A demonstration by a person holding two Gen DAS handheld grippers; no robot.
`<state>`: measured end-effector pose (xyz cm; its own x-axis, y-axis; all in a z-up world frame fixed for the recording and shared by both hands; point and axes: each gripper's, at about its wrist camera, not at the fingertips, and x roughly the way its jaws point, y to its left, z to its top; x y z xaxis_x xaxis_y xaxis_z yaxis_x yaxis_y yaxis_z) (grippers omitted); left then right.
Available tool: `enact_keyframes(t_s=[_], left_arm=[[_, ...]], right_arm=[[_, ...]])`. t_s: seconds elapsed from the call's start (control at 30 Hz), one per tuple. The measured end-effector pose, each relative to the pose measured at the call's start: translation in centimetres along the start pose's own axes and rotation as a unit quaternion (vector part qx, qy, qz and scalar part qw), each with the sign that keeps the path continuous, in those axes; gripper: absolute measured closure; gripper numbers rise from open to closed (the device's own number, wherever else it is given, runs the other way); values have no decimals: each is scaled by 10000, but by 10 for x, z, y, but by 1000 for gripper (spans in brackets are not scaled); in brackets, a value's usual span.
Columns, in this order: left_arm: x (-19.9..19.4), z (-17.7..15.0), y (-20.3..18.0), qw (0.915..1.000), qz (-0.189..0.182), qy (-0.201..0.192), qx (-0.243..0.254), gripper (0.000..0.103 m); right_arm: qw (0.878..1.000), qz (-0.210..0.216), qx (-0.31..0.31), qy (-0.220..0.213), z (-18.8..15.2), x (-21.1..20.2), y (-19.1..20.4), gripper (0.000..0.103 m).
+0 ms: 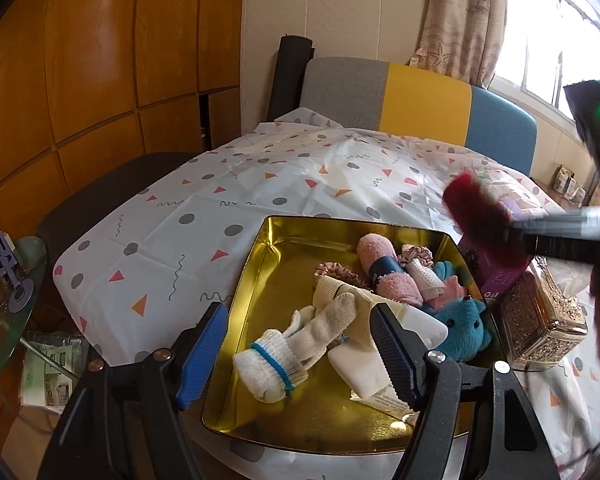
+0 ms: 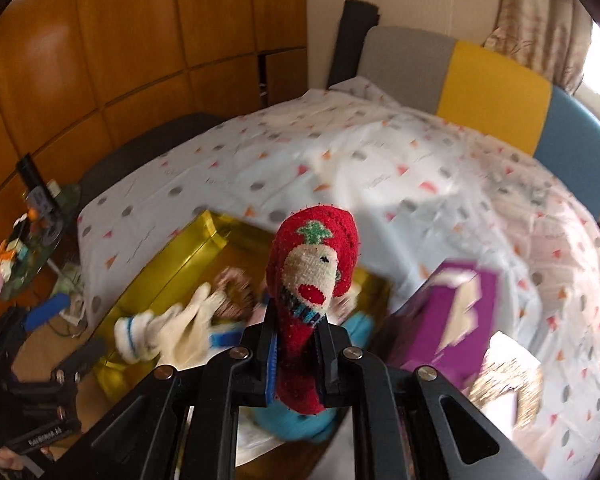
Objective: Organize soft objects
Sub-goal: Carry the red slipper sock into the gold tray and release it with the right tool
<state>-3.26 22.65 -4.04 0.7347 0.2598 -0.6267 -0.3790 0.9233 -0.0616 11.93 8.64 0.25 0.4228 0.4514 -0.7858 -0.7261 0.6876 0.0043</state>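
The red sock [image 2: 308, 276], pinched in the closed fingers of the right gripper [image 2: 298, 364] above the gold tin [image 1: 260, 264], should go down into its free left side, while the left gripper [image 1: 300, 356] waits wide open and empty.

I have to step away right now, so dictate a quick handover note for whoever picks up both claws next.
Right claw: shut on the red sock, held in the air above the gold tin.
Left claw: open, holding nothing, hovering over the tin's near end.
Already in the tin: white rolled socks, pink towel roll, blue plush bear, scrunchies, beige cloth.
Beside the tin on the patterned sheet: purple box and ornate metal box.
Left to do: probably drop the red sock into the tin.
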Motion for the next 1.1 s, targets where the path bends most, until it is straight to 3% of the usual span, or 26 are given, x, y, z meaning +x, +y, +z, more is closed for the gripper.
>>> enact_keyframes(t_s=[0.3, 0.57, 0.87, 1.1], left_arm=[[1, -1, 3, 10000, 27, 2, -47, 27], [1, -3, 1, 9999, 132, -23, -41, 16], [0, -3, -1, 9997, 231, -38, -37, 9], [-4, -2, -4, 9994, 328, -103, -5, 0]], right_arm=[[9994, 164, 158, 277, -53, 22, 28, 91], [9973, -80, 358, 637, -65, 60, 26, 88], [9982, -68, 496, 322, -67, 52, 26, 64], [9973, -306, 658, -107, -63, 25, 26, 63]])
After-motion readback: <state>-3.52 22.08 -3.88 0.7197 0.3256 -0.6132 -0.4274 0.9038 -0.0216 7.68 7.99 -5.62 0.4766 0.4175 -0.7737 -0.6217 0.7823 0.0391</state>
